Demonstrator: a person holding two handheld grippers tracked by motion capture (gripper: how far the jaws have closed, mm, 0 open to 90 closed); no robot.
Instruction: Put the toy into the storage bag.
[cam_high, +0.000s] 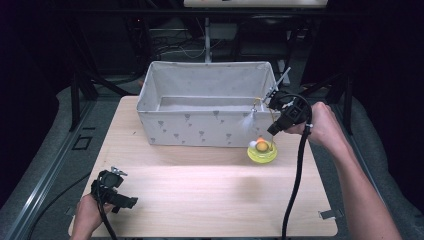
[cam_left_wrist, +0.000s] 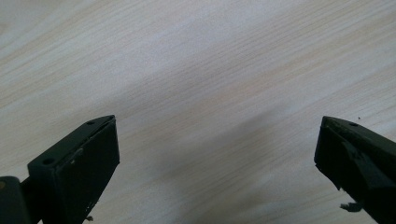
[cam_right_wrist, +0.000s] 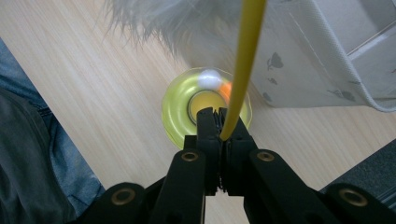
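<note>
The right gripper (cam_right_wrist: 219, 122) pinches the yellow wand (cam_right_wrist: 243, 65) of the toy (cam_high: 262, 150) at the fabric bin's (cam_high: 207, 107) four o'clock, apparently to lift it in, while the left gripper's (cam_left_wrist: 217, 154) fingers (cam_left_wrist: 77, 163) rest spread above the worktop (cam_high: 200, 195).

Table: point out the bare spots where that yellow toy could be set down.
Free: the broad strip of table between the fabric bin and the near edge, right of the left hand-held gripper. Also the bin's empty floor. Crowded: the bin's right front corner, where the right hand-held gripper holds the yellow toy by its wand.
</note>
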